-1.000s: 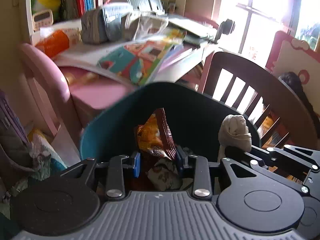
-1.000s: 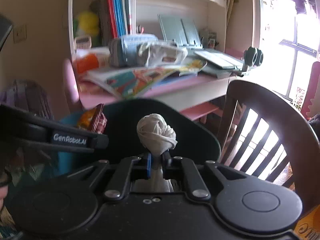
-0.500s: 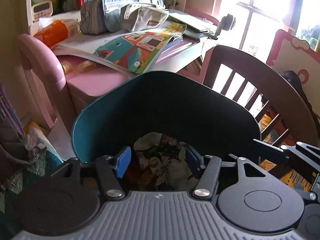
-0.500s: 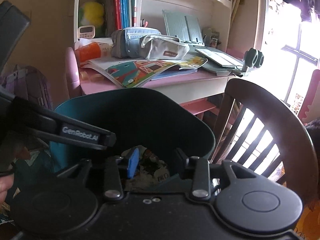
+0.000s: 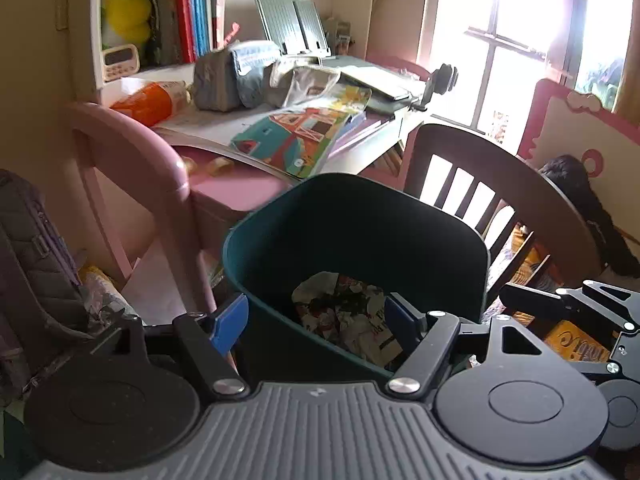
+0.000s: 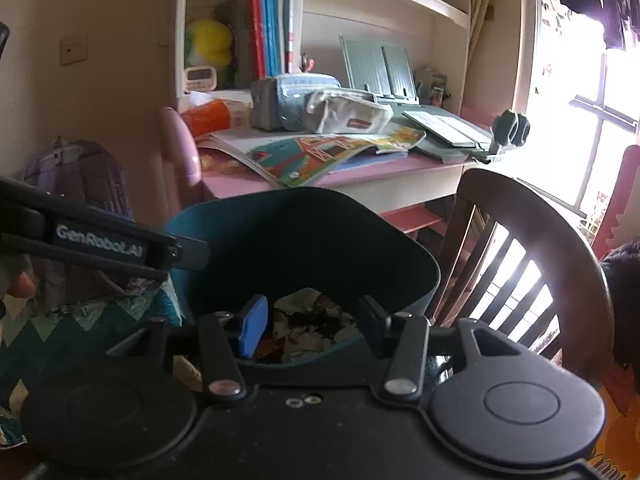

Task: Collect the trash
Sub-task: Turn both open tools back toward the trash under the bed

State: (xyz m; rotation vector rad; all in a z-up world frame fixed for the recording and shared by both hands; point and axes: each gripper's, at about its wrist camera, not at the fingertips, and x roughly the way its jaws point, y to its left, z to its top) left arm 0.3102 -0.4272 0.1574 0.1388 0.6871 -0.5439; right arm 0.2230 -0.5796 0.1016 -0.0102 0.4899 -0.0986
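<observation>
A dark teal trash bin (image 5: 360, 216) (image 6: 312, 232) stands in front of both grippers. Crumpled wrappers and paper, the trash (image 5: 344, 312) (image 6: 312, 320), lie at its bottom. My left gripper (image 5: 316, 320) hangs over the bin's near rim, its jaws opening, with nothing pressed between the blue pads. My right gripper (image 6: 312, 328) hangs over the same rim, jaws also opening and holding nothing. In the right wrist view the left gripper's side arm (image 6: 100, 240) crosses at the left. The right gripper's linkage (image 5: 568, 308) shows at the right of the left wrist view.
A pink desk (image 6: 360, 172) behind the bin carries books, pencil cases and an orange packet. A dark wooden chair (image 6: 532, 248) stands at the right. A purple backpack (image 6: 76, 176) leans at the left. A window (image 5: 520, 40) shines brightly behind.
The left gripper let go of an orange snack wrapper and the right of a knotted white tissue; both dropped into the bin. Both grippers opened wider and drew back and up.
</observation>
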